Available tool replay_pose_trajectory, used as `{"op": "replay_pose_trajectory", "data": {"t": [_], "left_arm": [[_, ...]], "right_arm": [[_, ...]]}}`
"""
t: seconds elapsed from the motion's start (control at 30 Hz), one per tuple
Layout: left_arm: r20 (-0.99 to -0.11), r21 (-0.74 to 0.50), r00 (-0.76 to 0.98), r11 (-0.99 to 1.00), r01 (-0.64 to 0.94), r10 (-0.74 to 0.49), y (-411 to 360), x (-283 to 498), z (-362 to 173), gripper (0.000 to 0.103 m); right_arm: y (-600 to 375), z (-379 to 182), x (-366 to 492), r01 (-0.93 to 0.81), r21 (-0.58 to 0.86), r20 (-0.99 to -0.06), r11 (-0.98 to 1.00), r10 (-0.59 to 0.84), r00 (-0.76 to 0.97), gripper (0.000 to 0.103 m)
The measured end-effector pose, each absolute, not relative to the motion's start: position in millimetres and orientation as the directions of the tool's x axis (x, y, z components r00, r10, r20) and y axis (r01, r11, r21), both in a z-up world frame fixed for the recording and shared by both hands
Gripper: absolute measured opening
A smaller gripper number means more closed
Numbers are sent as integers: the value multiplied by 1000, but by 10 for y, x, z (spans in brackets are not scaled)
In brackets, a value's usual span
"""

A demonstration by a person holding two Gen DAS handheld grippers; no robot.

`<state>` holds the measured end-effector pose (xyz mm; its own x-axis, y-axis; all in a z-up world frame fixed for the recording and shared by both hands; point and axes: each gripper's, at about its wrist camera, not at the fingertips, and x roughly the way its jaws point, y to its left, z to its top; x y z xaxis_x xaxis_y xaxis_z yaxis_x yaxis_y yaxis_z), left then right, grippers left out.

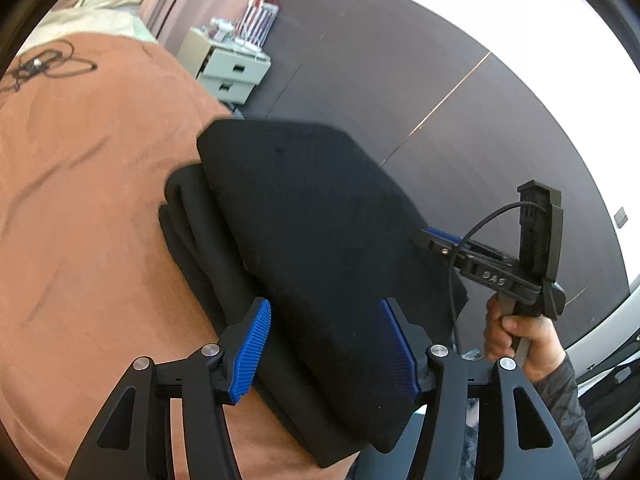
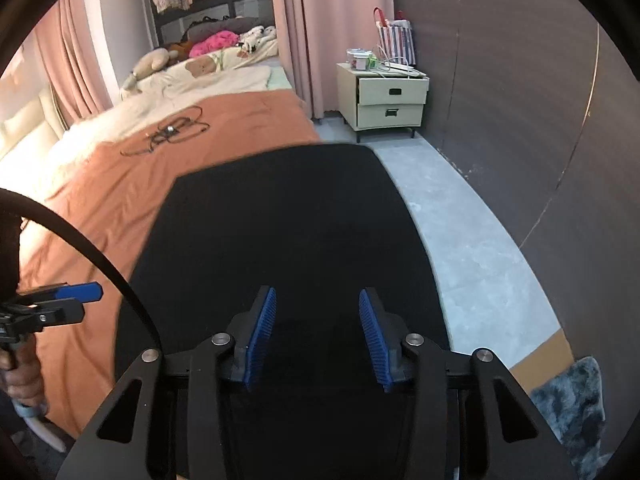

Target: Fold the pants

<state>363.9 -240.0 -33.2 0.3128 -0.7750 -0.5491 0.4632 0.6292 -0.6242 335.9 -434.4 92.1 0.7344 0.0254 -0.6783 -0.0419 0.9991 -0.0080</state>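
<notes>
The black pants (image 1: 312,248) lie folded in a thick stack at the edge of the bed with the orange sheet (image 1: 80,220). The top layer is lifted as a flat flap. My left gripper (image 1: 324,312) is open, its blue pads on either side of the flap's near edge without clamping it. My right gripper (image 1: 430,240) shows at the flap's right edge in the left wrist view. In the right wrist view the pants (image 2: 280,232) fill the middle, and my right gripper (image 2: 318,312) is open above the cloth. My left gripper (image 2: 80,292) shows at the left edge there.
A tangle of black cable (image 2: 172,132) lies on the orange sheet (image 2: 100,200). Pillows and soft toys (image 2: 208,60) sit at the bed's head. A cream nightstand (image 2: 388,100) stands by the dark wall (image 2: 520,100). Grey floor (image 2: 472,248) runs right of the bed, with a furry rug (image 2: 568,408).
</notes>
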Motion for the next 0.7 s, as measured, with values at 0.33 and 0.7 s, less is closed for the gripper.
{"op": "replay_pose_trajectory", "data": {"t": [0.33, 0.7], "left_arm": [[-558, -661, 239, 600, 451, -794, -2660, 3580, -396, 56], [-592, -579, 293, 649, 494, -751, -2479, 3313, 145, 56]], "right_arm": [[-4503, 784, 3126, 91, -60, -679, 994, -108, 727, 41], [-4522, 1076, 2579, 208, -31, -731, 978, -164, 662, 41]]}}
